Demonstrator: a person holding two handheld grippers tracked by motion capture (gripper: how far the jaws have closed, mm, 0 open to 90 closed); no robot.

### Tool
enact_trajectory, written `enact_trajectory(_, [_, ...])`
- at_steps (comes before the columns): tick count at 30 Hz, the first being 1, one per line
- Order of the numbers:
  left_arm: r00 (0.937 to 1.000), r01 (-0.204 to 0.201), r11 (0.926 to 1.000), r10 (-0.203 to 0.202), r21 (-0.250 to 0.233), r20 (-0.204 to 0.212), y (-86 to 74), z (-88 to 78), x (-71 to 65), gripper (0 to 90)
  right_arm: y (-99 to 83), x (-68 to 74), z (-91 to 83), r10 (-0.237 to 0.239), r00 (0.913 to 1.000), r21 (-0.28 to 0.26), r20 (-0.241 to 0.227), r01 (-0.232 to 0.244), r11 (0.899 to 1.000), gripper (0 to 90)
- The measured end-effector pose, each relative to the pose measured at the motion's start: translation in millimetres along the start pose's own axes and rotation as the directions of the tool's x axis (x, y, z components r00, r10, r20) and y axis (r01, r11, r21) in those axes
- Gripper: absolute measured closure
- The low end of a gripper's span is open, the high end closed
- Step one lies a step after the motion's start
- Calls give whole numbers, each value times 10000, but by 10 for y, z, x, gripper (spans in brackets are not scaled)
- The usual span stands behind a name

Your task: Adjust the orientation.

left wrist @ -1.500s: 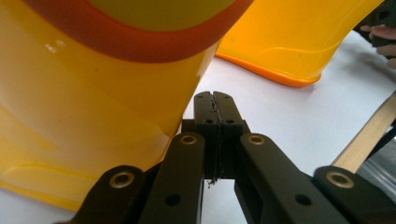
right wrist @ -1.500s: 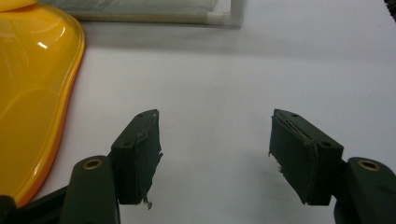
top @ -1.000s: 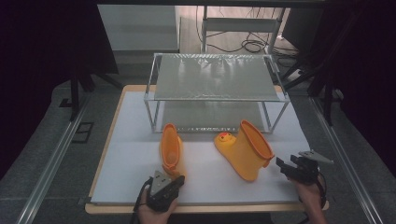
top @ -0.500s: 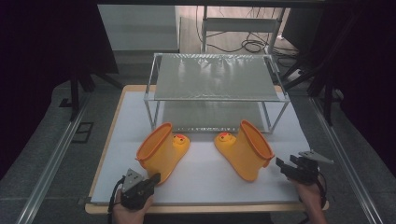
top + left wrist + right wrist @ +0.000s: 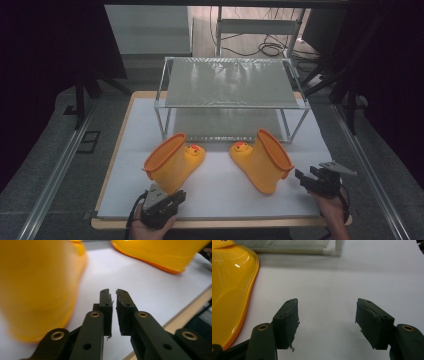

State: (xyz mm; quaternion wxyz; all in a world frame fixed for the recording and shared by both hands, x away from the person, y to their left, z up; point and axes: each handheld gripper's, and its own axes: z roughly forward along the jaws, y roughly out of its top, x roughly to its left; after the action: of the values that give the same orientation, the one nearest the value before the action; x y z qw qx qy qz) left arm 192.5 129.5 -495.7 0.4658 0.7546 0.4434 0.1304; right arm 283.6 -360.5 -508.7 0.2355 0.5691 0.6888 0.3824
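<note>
Two yellow duck rain boots lie on the white mat before the wire rack (image 5: pixel 232 85): left boot (image 5: pixel 172 161), right boot (image 5: pixel 262 159). Left gripper (image 5: pixel 113 295) nearly closed, apparently empty; right gripper (image 5: pixel 327 315) spread, empty. Advise gripping a boot's cuff rim squarely.

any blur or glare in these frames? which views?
Left gripper view: the near yellow boot is smeared and out of focus, the hand-held gripper sharp. Right gripper view: crisp, small glare spots on the boot. High view: dark surround, sheen on the shelf top.
</note>
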Motion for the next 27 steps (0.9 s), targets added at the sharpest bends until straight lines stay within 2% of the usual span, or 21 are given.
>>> enact_trajectory(1, [10000, 0, 10000, 0, 0, 0, 0, 0, 0, 805, 0, 0, 0, 0, 10000, 0, 0, 0, 10000, 348])
enact_trajectory(2, [9990, -172, 9998, 167, 132, 423, 55, 83, -34, 790, 0, -3, -2, -7, 10000, -3, -26, 7, 10000, 348])
enact_trajectory(3, [9976, -314, 9992, 298, 245, 625, 82, 131, -56, 772, 0, -4, -2, -27, 10000, -7, -33, 27, 10000, 348])
enact_trajectory(4, [9976, -314, 9992, 298, 245, 625, 82, 131, -56, 751, 0, -4, -2, -27, 10000, -7, -33, 27, 10000, 348])
enact_trajectory(5, [9942, -506, 9975, 456, 501, 974, 131, 240, -89, 731, -1, -6, -3, -28, 10000, -2, -41, 28, 10000, 347])
enact_trajectory(6, [9923, -502, 9966, 423, 661, 1165, 154, 295, -103, 722, -1, -8, -3, -17, 10000, -1, -38, 17, 10000, 348])
enact_trajectory(7, [9923, -502, 9966, 423, 661, 1165, 154, 295, -103, 712, -1, -8, -3, -17, 10000, -1, -38, 17, 10000, 348])
enact_trajectory(9, [9885, -652, 9920, 495, 1081, 1428, 219, 445, -148, 689, -4, -8, -8, 3, 10000, -17, -55, -3, 10000, 348])
enact_trajectory(11, [9874, -734, 9895, 545, 1248, 1486, 239, 492, -163, 667, -4, -9, -13, -5, 10000, -17, -50, 4, 10000, 348])
enact_trajectory(13, [9843, -930, 9819, 657, 1652, 1638, 277, 610, -195, 647, -7, -15, -22, 6, 10000, -48, -68, -6, 10000, 346])
enact_trajectory(20, [9814, -865, 9780, 508, 1898, 1854, 273, 695, -182, 615, -7, -24, -38, 3, 9999, -19, -121, -3, 10000, 344])
enact_trajectory(21, [9802, -931, 9750, 542, 2017, 1906, 267, 708, -179, 610, -4, -22, -39, -7, 9999, -11, -149, 7, 10000, 342])
enact_trajectory(27, [9801, -930, 9746, 534, 2040, 1914, 272, 709, -183, 598, 7, -10, -53, -78, 9998, -33, -187, 78, 10000, 339])
